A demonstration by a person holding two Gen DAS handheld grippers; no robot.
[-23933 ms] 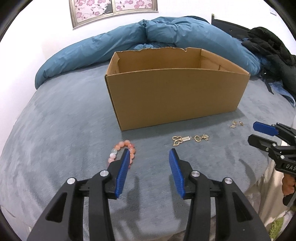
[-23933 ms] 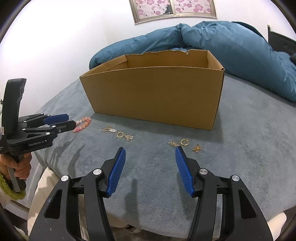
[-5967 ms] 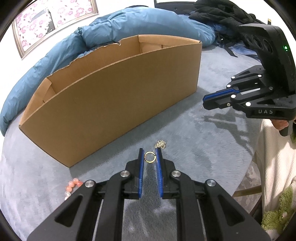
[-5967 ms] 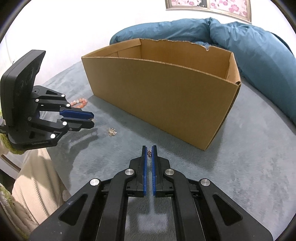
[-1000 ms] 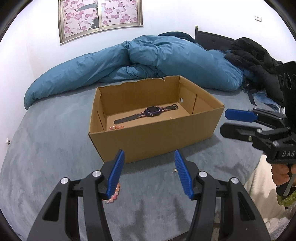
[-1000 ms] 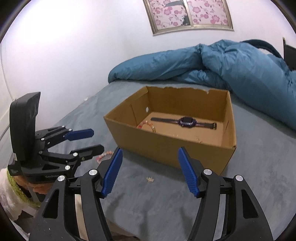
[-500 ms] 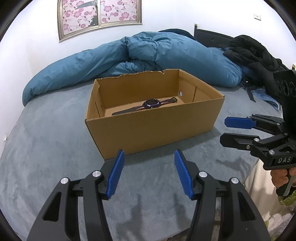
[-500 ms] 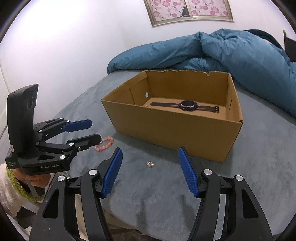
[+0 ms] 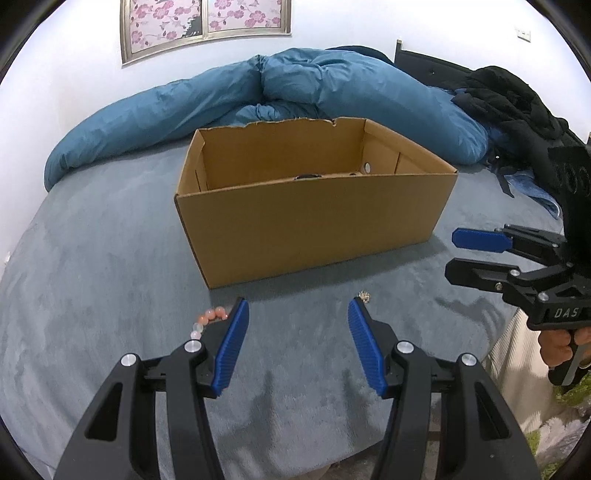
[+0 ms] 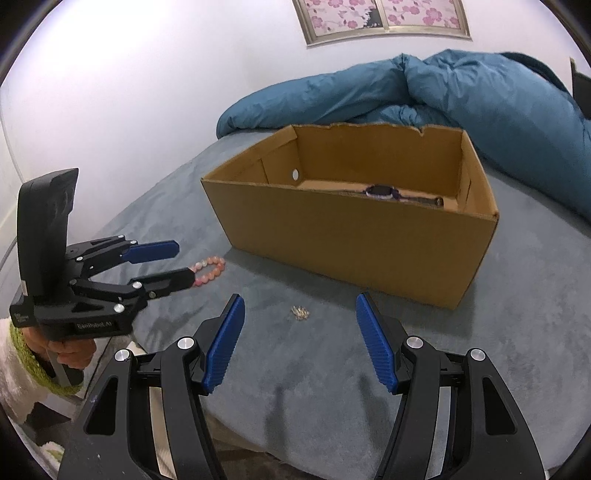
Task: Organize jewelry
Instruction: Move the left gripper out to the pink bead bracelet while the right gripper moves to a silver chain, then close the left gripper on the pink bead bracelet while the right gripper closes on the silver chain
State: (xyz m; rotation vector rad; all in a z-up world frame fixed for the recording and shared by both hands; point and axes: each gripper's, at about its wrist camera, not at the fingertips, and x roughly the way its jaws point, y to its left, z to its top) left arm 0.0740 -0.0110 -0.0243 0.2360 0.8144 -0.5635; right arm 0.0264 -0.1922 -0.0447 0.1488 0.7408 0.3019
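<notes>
An open cardboard box [image 9: 314, 236] [image 10: 351, 236] stands on the grey bed. A dark watch [image 10: 384, 192] lies inside it. A pink bead bracelet [image 10: 208, 271] lies on the bed left of the box; in the left wrist view the bracelet [image 9: 207, 321] is partly hidden behind my left finger. A small gold jewelry piece [image 10: 300, 312] [image 9: 364, 295] lies in front of the box. My left gripper [image 9: 295, 339] [image 10: 162, 262] is open and empty, low over the bed. My right gripper [image 10: 300, 332] [image 9: 469, 254] is open and empty, just short of the gold piece.
A blue duvet [image 9: 295, 96] is heaped behind the box. Dark clothes [image 9: 509, 107] lie at the right. The bed's front edge [image 9: 295, 454] is just below the grippers. A framed flower picture [image 9: 205, 22] hangs on the white wall.
Both grippers have dropped lower and closer to the bed; the box interior is now mostly hidden behind its front wall. Both stay open.
</notes>
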